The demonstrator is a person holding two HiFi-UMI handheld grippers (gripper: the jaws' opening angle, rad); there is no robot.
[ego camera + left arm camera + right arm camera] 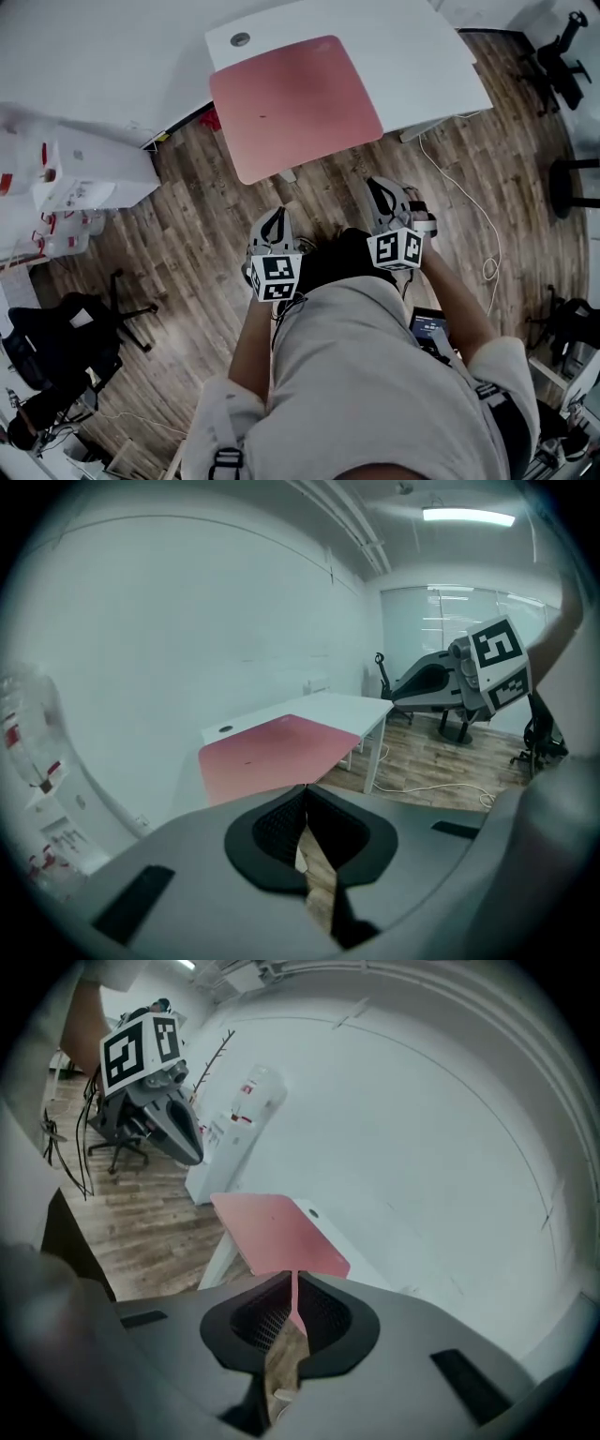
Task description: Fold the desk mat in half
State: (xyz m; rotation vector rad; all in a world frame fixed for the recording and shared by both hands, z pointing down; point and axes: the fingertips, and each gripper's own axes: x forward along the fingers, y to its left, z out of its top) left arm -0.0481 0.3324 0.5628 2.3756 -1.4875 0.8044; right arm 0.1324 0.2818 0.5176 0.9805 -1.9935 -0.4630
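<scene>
Both closed: left gripper (277,216), right gripper (381,187), well short of desk mat (295,103) edge.

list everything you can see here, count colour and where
desk mat: one, pink, lying flat and unfolded on the desk, on the end nearer the person
desk: one, white, against the white wall
floor: wood-look brown planks
cable: one, white, trailing over the floor from the desk's right side
office chairs: at least two, black, one at upper right of the head view, one at lower left
cabinet: one, white with red marks, left of the desk by the wall
left gripper: one, grey with a black-and-white marker cube, jaws shut, empty, short of the desk
right gripper: same, jaws shut, empty, short of the desk
</scene>
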